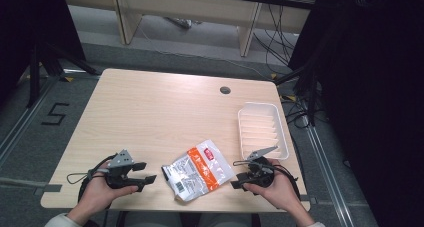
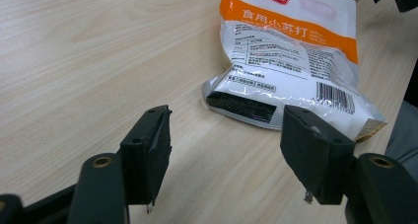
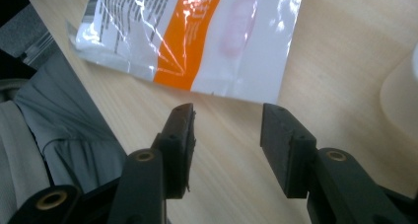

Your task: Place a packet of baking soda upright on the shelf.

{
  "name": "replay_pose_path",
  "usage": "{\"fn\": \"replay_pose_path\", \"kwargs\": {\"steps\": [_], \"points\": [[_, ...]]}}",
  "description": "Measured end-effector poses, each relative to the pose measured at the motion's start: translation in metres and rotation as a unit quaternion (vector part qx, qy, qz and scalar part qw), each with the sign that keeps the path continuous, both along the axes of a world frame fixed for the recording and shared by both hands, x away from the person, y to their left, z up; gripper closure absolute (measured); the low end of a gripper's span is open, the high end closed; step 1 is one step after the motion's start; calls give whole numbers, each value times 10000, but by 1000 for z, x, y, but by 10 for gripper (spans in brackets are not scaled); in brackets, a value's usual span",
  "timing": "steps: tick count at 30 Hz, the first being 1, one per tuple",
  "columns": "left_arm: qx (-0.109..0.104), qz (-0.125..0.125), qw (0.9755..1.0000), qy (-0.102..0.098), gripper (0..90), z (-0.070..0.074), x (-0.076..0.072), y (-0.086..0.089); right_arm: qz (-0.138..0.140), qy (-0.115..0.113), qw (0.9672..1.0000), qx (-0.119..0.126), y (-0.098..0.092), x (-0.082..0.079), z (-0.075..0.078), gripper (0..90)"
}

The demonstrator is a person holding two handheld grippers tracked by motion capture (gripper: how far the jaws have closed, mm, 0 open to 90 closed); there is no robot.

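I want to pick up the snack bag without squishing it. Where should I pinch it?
Pinch the flat sealed edge of the bag, probably the end nearest the left hand-held gripper. The bag lies flat on the table, so come in low from the side; that thin seam fits between open jaws.

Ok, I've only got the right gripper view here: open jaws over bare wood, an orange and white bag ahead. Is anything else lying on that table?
Observer: Yes. In the high view a white ribbed tray lies just past the right gripper, nothing in it.
Operator: And the other gripper?
Observer: The left gripper sits on the bag's opposite side, jaws open and pointed at it, nothing between them.
Operator: Which end of the bag faces it?
Observer: In the left gripper view, the end with the black strip and the barcode.
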State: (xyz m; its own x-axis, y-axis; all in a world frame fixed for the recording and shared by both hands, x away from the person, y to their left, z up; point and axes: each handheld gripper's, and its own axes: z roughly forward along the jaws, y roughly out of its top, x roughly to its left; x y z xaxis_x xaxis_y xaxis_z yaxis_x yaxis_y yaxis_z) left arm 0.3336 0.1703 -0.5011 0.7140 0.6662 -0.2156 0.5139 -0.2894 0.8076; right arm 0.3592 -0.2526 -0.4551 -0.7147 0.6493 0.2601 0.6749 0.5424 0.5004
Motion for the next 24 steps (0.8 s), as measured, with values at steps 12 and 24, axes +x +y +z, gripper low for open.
{"fn": "replay_pose_path", "kwargs": {"steps": [12, 24], "points": [[24, -16, 10000, 25, 357, 1, -2, 0, -21, -14, 9998, -201, 25, 25, 11, 543], [-1, -54, 10000, -7, 357, 1, -2, -1, -66, 129, 9990, -432, 45, 45, 5, 513]]}}
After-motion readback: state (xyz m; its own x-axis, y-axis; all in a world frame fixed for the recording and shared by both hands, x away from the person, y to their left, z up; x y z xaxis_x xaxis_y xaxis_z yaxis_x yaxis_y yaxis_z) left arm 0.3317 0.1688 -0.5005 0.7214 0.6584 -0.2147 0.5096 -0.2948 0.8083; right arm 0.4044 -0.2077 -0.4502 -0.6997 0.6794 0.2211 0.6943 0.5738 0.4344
